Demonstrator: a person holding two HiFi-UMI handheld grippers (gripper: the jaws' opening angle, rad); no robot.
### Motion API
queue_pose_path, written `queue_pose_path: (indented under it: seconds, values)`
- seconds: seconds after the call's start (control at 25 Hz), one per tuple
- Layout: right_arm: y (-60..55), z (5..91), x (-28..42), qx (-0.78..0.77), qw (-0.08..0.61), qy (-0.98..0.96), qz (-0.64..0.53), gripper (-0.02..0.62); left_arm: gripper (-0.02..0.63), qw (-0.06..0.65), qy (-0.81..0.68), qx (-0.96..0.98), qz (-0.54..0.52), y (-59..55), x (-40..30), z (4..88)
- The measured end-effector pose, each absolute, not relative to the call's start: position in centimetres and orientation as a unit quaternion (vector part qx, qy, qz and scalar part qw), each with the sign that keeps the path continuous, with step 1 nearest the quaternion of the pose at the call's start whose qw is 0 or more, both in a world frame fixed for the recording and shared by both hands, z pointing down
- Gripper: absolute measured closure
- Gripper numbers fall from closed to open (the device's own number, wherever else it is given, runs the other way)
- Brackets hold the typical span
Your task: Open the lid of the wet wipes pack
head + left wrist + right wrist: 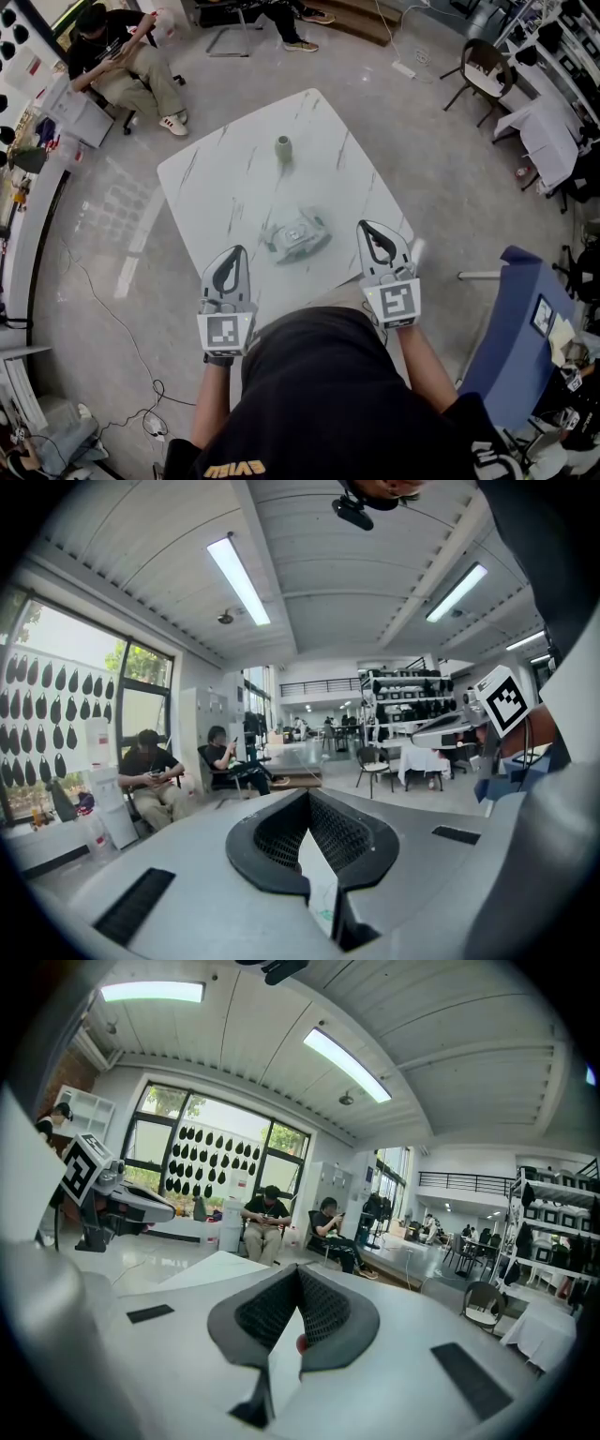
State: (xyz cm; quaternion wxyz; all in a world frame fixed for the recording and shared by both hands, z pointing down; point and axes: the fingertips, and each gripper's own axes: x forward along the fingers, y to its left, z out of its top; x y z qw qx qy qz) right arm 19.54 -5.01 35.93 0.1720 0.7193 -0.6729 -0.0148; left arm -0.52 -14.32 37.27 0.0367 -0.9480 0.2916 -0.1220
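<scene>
Wet wipes pack [298,234]: lying flat on the white marble-patterned table [234,178], in its near half, ahead of both gripper tips and between their lines. Clear of both grippers, no contact. Lid position not readable through the blur.

Left gripper [237,251]: held over the near left edge of the table, pointing away from the body. Jaws closed tip to tip, nothing clamped between the pads.

Right gripper [366,227]: held over the near right edge of the table, roughly parallel to the left gripper and well apart from it. Jaws likewise pressed together, empty.

Small green vase [283,148]: upright further back on the table, well apart from the pack.

Seated person [122,70]: on a chair beyond the far left corner of the table, hands raised in front of the chest.
</scene>
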Motion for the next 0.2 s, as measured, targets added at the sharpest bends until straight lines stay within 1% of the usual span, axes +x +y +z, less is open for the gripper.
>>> queue_pose_path:
  seconds: [0.2]
  values:
    - [-4.95, 36.28, 19.71, 0.722, 0.178, -0.669, -0.010, 0.595, 0.588, 0.032, 0.288, -0.949, -0.125, -14.40, -0.40, 37.69]
